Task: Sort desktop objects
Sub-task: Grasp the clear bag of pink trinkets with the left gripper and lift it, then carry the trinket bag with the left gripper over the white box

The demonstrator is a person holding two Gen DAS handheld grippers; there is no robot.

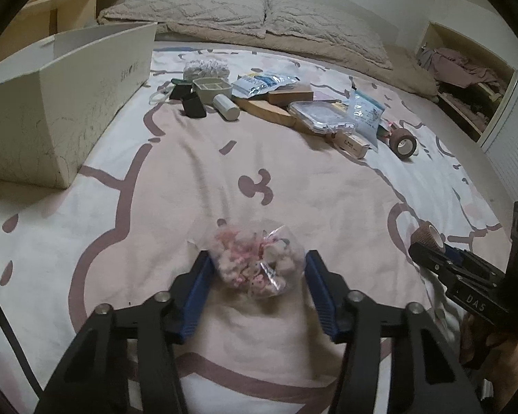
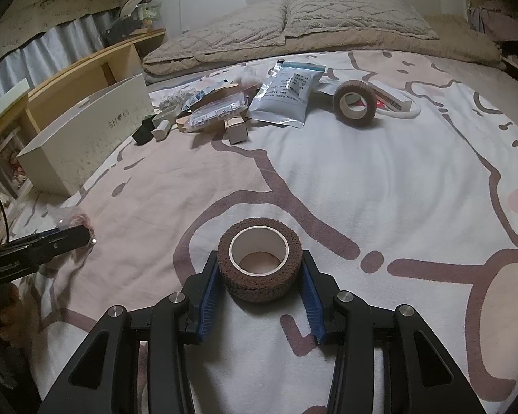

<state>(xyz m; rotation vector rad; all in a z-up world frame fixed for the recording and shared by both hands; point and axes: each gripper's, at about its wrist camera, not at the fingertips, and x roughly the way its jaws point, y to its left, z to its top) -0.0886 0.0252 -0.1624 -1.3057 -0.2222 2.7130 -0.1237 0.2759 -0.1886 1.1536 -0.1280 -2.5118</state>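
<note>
Both hands are at the pick-up step of the sorting, each with one item between its jaws on the pink-and-white cartoon-print bedspread [image 2: 328, 179].

The right hand-held gripper [image 2: 259, 277] grips a brown roll of crepe bandage with a white cardboard core [image 2: 259, 262], its blue pads pressed against opposite sides of the roll. The roll sits on its flat end at the near middle of the bed, so its short axis and open core point up and slightly away from the camera; it has no real long axis.

The left hand-held gripper [image 1: 259, 269] is set narrow around a small clear plastic bag of pink and white bits [image 1: 255, 258], lying at the near edge of the bed to the left of the roll. The left pad touches the bag; the right pad seems to meet only the loose film, so I cannot tell whether the grip is firm. The bag is a soft rounded lump with no clear axis.

The likely destination is the open white cardboard box [image 1: 69, 103] at the far left, with the pile of unsorted packets, boxes and a second brown roll [image 2: 354, 103] lying far across the middle. Next, I judge, the left jaws need to bite fully on the bag, then each item must be lifted clear of the bedspread and carried far-left over the box's rim.
</note>
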